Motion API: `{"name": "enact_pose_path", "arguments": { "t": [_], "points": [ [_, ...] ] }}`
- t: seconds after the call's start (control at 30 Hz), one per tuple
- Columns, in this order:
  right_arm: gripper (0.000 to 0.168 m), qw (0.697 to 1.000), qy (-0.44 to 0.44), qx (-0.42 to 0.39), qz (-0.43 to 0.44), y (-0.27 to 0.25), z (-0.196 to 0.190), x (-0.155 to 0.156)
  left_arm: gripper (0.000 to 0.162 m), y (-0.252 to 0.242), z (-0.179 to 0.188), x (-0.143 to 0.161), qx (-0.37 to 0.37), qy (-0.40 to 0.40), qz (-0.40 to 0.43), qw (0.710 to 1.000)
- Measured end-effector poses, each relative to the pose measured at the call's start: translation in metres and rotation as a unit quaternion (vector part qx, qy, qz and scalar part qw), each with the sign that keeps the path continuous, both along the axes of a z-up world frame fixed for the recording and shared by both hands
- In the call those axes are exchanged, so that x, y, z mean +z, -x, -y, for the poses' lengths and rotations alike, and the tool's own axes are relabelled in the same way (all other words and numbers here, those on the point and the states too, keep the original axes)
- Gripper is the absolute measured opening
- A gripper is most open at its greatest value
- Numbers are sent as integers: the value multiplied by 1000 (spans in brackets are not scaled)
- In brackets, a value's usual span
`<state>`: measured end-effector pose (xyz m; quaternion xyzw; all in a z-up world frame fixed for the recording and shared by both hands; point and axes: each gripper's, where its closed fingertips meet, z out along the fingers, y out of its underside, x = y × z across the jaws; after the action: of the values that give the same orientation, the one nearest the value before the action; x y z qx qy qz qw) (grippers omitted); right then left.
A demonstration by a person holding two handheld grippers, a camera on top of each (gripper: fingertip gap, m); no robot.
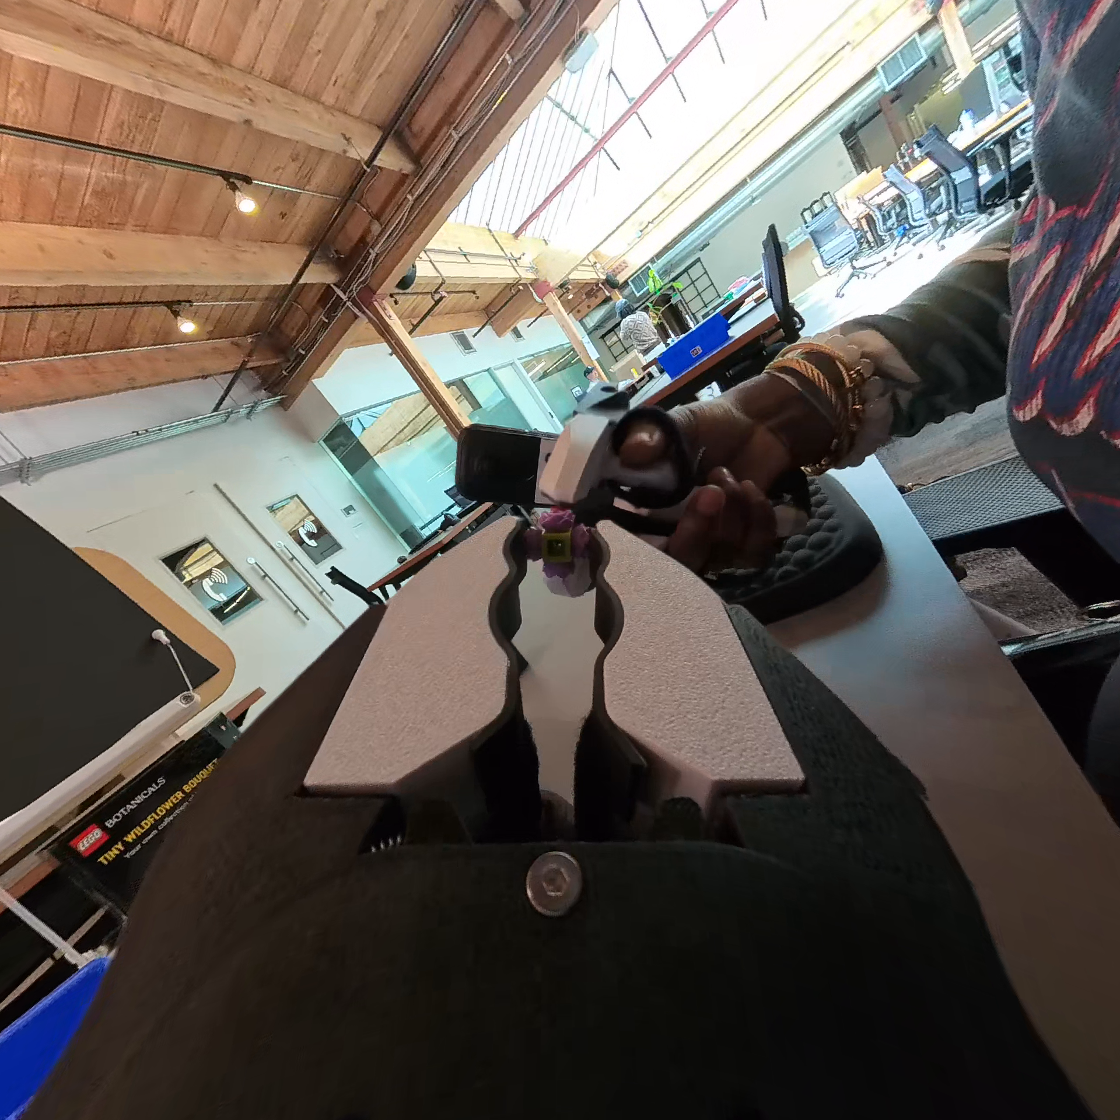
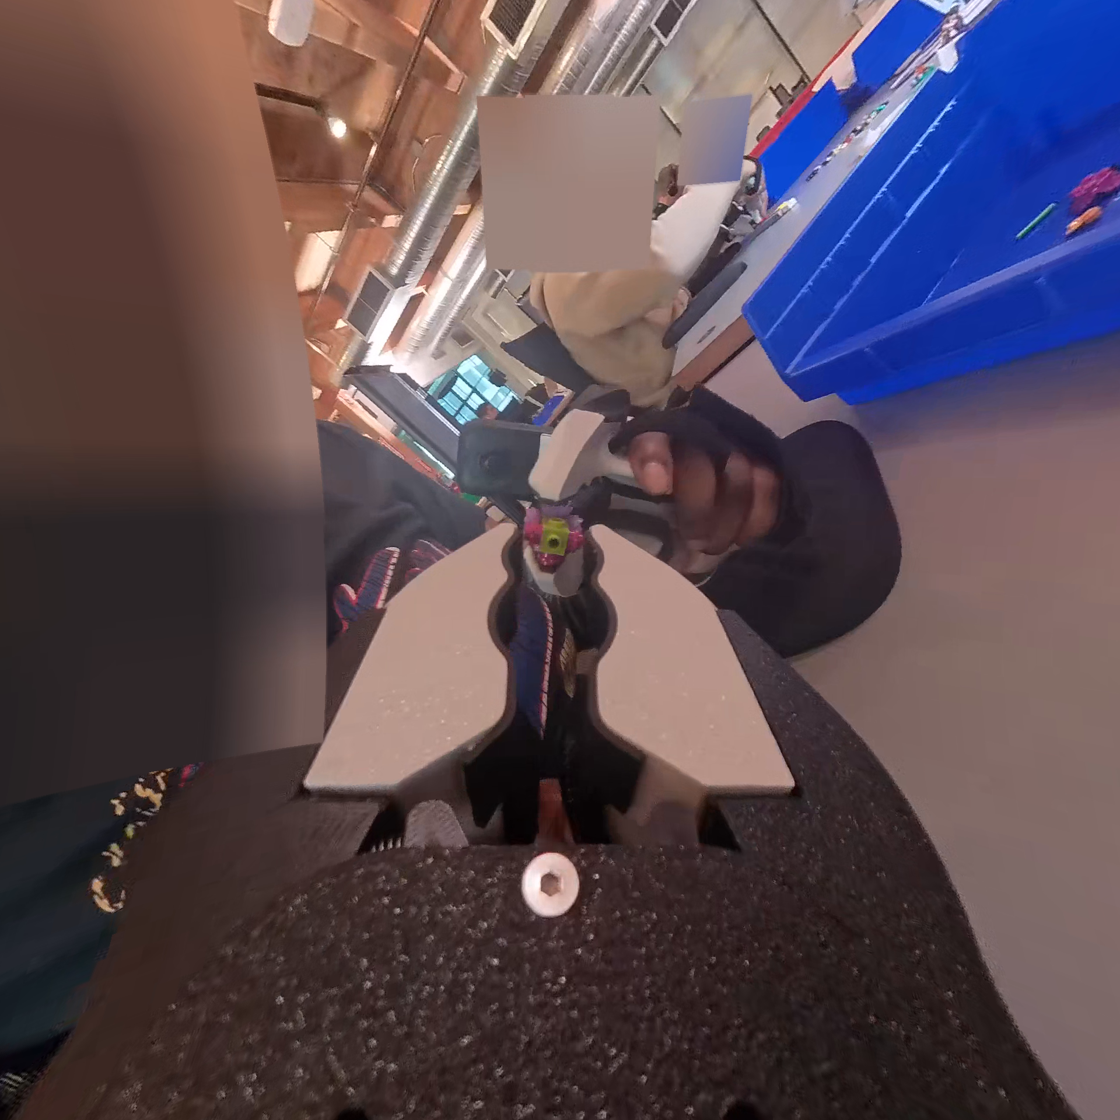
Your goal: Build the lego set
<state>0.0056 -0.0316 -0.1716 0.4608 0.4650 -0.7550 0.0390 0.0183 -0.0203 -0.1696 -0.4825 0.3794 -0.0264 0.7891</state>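
Observation:
A small lego flower piece (image 1: 557,548), with purple petals around a lime-yellow brick, is held in the air between both grippers, which face each other tip to tip. My left gripper (image 1: 557,536) has its pale fingers closed on the piece's sides. My right gripper (image 2: 551,539) is closed on the same flower piece (image 2: 551,542) from the opposite side. In the left wrist view the right gripper (image 1: 560,503) comes in from behind the flower, held by a hand with bracelets. In the right wrist view the left gripper (image 2: 545,494) shows likewise, held by a hand.
A grey table (image 1: 879,666) lies below, with a black round pad (image 1: 806,563) under the hands. A blue bin (image 2: 909,273) with loose lego pieces stands at the right. The black lego box (image 1: 133,830) and a blue bin corner (image 1: 36,1030) are at the left. Less than 4 cm separates the two grippers' tips.

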Motion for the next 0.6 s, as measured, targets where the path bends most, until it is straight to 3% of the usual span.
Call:
{"name": "enact_pose_path", "arguments": {
  "t": [0.13,0.23,0.3,0.37,0.43,0.5,0.6],
  "points": [
    [18,999,-21,-16,-24,-1,-3,-1,20,0,-3,-2,6,5,0,1000],
    [18,988,-93,-71,-98,-2,-14,7,38,4,-7,0,3,33,44,999],
    [18,956,-212,-126,-158,-2,-23,6,40,10,-8,5,-25,79,113,990],
    [18,899,-339,-165,-221,-4,-27,7,41,13,-11,4,-65,156,185,968],
    [18,861,-408,-171,-252,-6,-26,8,42,12,-11,5,-108,208,229,945],
    [18,858,-412,-163,-261,-8,-23,9,42,8,-11,3,-134,234,241,932],
    [18,867,-392,-158,-263,-9,-21,9,42,-1,-8,1,-152,237,212,936]
  ]
}}
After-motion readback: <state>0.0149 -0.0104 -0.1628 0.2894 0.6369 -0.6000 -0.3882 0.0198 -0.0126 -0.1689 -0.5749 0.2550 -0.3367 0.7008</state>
